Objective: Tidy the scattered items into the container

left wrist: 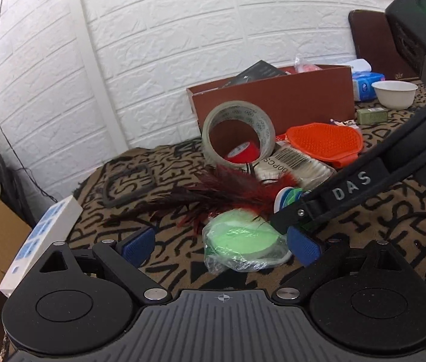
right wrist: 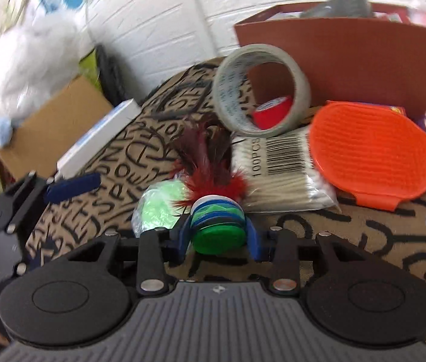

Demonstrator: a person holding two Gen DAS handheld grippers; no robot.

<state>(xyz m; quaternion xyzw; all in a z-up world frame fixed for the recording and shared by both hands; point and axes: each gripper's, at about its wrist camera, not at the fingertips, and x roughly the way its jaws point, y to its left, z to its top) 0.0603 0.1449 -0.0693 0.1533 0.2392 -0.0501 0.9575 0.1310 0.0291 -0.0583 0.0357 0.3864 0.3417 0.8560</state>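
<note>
The right gripper is clamped on the shuttlecock by its stacked plastic discs; the left gripper stands apart around a crinkly green bag. The box sits at one o'clock. Slick round discs could slip out; soft feathers may snag the tape roll.

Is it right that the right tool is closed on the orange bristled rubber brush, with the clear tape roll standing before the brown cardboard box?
Not quite. The right tool is closed on the feather shuttlecock's green and blue disc base, not the orange bristled rubber brush, as the right wrist view shows. The clear tape roll does stand before the brown cardboard box.
</note>
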